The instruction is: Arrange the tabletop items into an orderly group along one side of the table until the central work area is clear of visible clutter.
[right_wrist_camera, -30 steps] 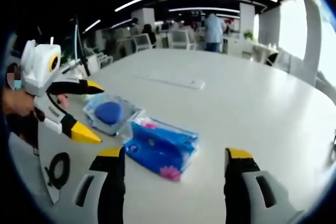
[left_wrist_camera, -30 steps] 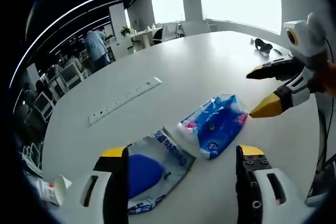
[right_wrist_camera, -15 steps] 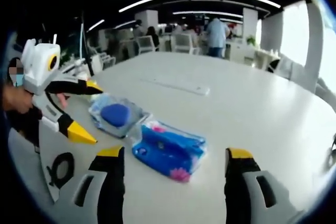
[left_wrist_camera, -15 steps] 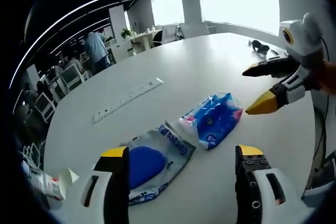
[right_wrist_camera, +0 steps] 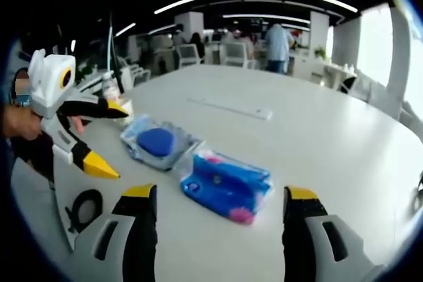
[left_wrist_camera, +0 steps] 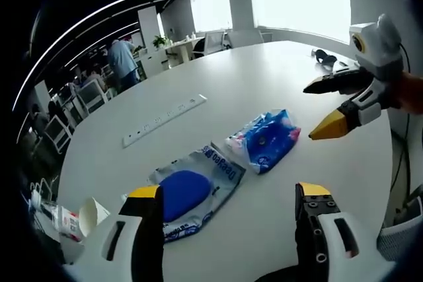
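Left gripper view: the left gripper [left_wrist_camera: 228, 206] is held over the white table [left_wrist_camera: 264, 77], its fingers spread wide and empty. A clear packet with a blue pad [left_wrist_camera: 188, 193] lies touching a blue tissue pack [left_wrist_camera: 264, 140]. The right gripper [right_wrist_camera: 221, 209] is likewise wide open and empty. A power strip [left_wrist_camera: 165, 120] lies well apart.

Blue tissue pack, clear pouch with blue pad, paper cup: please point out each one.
Blue tissue pack [right_wrist_camera: 228, 186], right gripper view, middle of its top face.
Clear pouch [left_wrist_camera: 192, 189], left gripper view, on the blue pad inside.
Paper cup [left_wrist_camera: 94, 214], left gripper view, its open rim.
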Tool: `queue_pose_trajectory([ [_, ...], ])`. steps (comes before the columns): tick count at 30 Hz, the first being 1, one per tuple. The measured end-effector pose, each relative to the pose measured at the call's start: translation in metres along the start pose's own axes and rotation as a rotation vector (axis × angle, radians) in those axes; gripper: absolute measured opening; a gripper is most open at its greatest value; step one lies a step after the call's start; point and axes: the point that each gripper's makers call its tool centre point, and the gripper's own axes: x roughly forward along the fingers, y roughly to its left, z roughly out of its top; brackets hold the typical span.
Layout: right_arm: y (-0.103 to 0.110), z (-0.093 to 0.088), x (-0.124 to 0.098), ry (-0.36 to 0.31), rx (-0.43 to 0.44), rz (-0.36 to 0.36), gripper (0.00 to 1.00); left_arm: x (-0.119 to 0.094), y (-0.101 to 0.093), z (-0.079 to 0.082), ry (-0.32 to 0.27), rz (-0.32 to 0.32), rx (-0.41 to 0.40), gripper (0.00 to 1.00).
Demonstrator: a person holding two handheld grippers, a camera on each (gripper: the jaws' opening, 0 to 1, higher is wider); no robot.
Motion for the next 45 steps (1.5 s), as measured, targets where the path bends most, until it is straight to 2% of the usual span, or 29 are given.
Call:
queue_pose_trajectory([
  [12,0.029,0.0,0.0,0.006,-0.026,0.056,0.72,-0.022,0.008,-0.017,-0.004,0.007,-0.028,0.8],
  [25,0.054,-0.004,0.002,0.031,-0.05,0.105,0.67,-0.041,0.011,-0.04,0.018,0.012,-0.041,0.75],
  [37,0.075,-0.007,0.003,0.048,-0.086,0.148,0.65,-0.048,0.016,-0.047,0.011,0.027,-0.048,0.72],
  [45,0.085,-0.008,0.005,0.054,-0.096,0.172,0.63,-0.052,0.016,-0.058,0.024,0.024,-0.052,0.7],
])
